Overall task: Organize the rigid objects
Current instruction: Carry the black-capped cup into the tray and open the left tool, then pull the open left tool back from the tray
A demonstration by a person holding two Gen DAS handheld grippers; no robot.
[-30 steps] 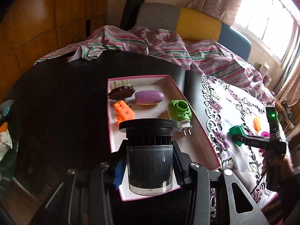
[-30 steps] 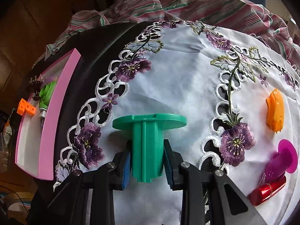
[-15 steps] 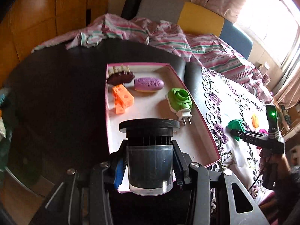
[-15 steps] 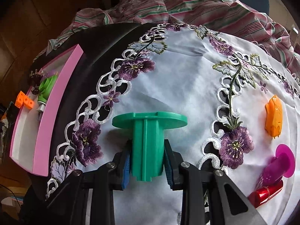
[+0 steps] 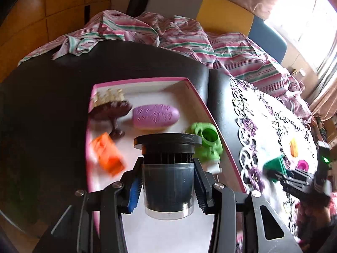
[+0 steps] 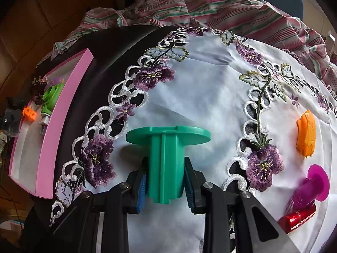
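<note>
Holding two things — left tongs [image 5: 167, 186] one black-capped jar [image 5: 167, 177], right tongs [image 6: 164, 186] one green spool [image 6: 166, 158]

Left claw [image 5: 168, 187] angled steeply down, pads clamped on dark cylindrical jar [image 5: 168, 181]. Right claw [image 6: 165, 181] also pitched down, pads pinching green flanged spool [image 6: 166, 158] at stem.

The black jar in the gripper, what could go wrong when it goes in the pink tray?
The black jar, clamped in the left gripper, hangs right by the green plug and orange block; lowered there, it might bump them. Set down tilted, it may tip over. The pink tray is light-looking and could slide.
</note>
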